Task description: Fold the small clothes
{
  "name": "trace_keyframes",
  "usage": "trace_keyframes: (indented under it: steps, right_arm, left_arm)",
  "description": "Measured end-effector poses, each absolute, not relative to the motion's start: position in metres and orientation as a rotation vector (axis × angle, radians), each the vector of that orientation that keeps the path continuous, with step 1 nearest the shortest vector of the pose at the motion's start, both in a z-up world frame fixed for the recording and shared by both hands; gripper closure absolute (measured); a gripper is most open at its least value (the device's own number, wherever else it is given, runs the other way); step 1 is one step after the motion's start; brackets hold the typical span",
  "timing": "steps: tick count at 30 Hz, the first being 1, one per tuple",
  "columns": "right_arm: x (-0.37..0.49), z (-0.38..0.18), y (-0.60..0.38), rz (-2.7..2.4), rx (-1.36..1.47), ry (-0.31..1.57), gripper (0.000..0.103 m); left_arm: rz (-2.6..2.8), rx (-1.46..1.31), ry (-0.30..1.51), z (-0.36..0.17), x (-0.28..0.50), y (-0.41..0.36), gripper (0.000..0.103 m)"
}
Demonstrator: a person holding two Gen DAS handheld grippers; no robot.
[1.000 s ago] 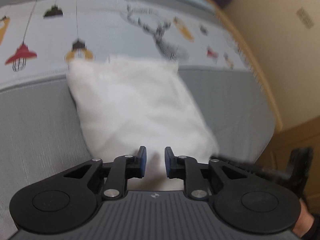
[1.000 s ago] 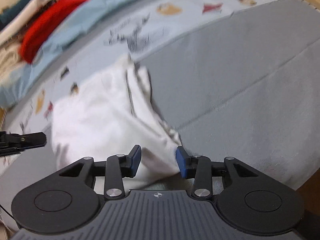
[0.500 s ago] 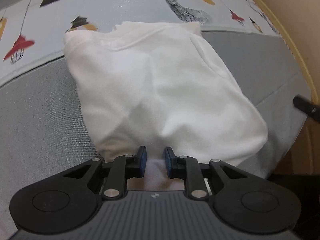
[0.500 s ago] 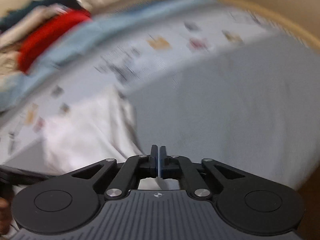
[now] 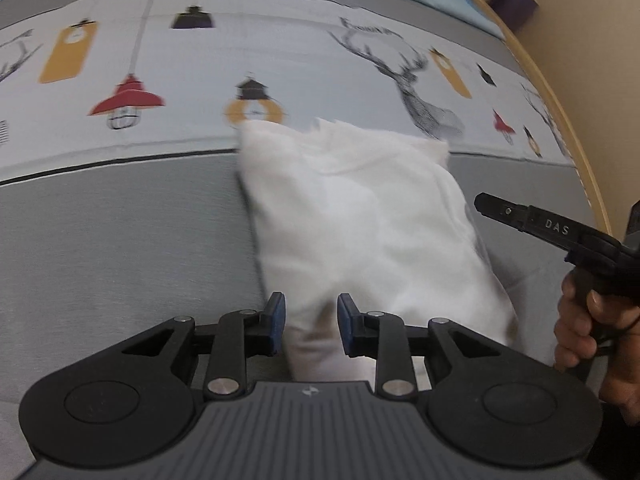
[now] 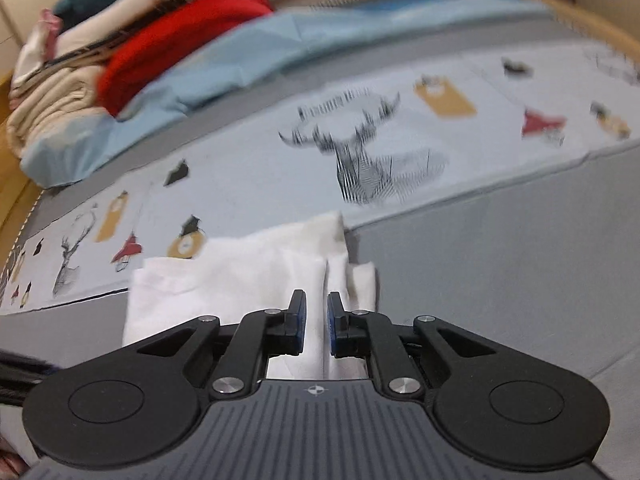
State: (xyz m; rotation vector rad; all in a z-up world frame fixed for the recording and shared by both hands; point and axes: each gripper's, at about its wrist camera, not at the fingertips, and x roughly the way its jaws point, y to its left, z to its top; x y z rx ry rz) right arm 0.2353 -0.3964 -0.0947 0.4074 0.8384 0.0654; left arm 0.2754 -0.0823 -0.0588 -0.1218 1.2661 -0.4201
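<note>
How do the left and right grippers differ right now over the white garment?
The left gripper has the wider gap, set over the near corner of the white garment; the right gripper has a narrow gap, over the garment's layered folded edge. Neither gripper's pads visibly pinch cloth. Both have blue pads, both sets of jaws are opening, and both point down over the same garment on the grey bedspread.

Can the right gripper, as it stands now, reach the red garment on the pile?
Probably not from here. The right gripper sits low over the white garment, jaws opening, while the red garment lies far across the bed, beyond the blue sheet.
</note>
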Motion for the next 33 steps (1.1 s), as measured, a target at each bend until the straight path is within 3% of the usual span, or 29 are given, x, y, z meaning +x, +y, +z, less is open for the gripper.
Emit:
trace_keyframes:
  steps: [7, 9, 14, 20, 25, 28, 31, 33]
  right_arm:
    - [0.266, -0.121, -0.39, 0.075, 0.471, 0.877, 0.083]
    - [0.27, -0.119, -0.385, 0.106, 0.45, 0.863, 0.1]
    - [0.259, -0.09, -0.39, 0.04, 0.403, 0.704, 0.1]
    - [0.258, -0.104, -0.404, -0.153, 0.298, 0.802, 0.096]
    - [0.228, -0.07, -0.403, 0.137, 0.367, 0.653, 0.096]
    - [0.218, -0.075, -0.384, 0.364, 0.298, 0.75, 0.096]
    - [0.22, -0.111, -0.367, 0.327, 0.102, 0.993, 0.101]
    - [0.218, -0.122, -0.372, 0.323, 0.08, 1.039, 0.102]
  left_arm:
    - [-0.395, -0.117, 1.269, -0.058, 0.28, -0.065, 0.072]
    - [-0.385, -0.12, 1.267, -0.058, 0.281, -0.063, 0.072]
    - [-0.385, -0.14, 1.252, -0.058, 0.284, -0.069, 0.072]
    - [-0.407, -0.138, 1.235, -0.06, 0.282, -0.087, 0.072]
    - [-0.428, -0.172, 1.205, -0.057, 0.285, -0.095, 0.072]
    - [-0.429, -0.177, 1.216, -0.064, 0.287, -0.101, 0.072]
    - [-0.393, -0.145, 1.282, -0.087, 0.292, -0.107, 0.07]
    - [-0.366, -0.13, 1.294, -0.093, 0.293, -0.108, 0.067]
